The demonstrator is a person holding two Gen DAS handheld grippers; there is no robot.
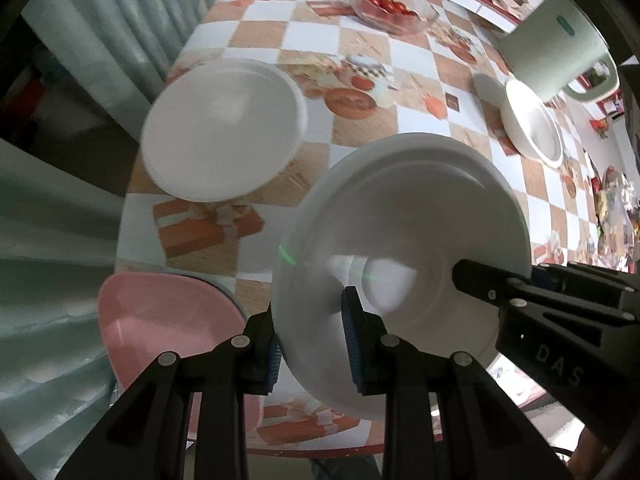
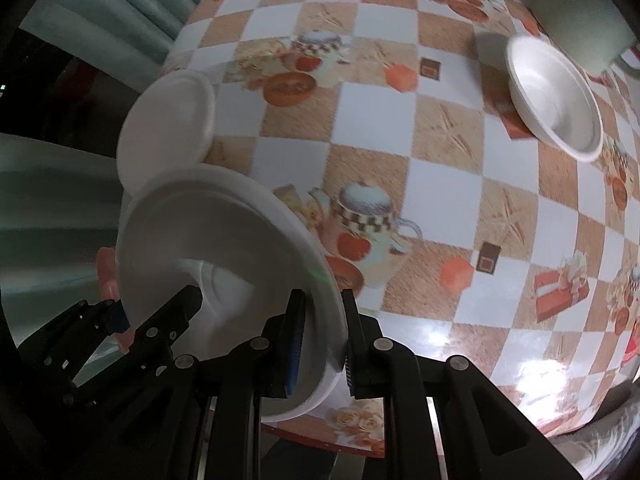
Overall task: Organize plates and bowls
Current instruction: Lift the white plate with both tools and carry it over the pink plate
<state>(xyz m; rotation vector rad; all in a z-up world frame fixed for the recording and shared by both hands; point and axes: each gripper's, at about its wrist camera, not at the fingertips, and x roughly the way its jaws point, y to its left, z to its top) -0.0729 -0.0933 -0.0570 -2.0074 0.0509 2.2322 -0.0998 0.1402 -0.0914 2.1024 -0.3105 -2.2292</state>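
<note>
Checkered table [image 1: 360, 60]: two white plates, one white bowl [image 1: 532, 128].

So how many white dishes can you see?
3. One white plate is held up on edge by both claws, left and right. Another white plate lies flat on the table's left side. A white bowl sits far right. More may be hidden.

Both grippers, left [image 1: 314, 342] and right [image 2: 320, 344], are matte black with silver screws and ribbed blue-padded jaws.
</note>
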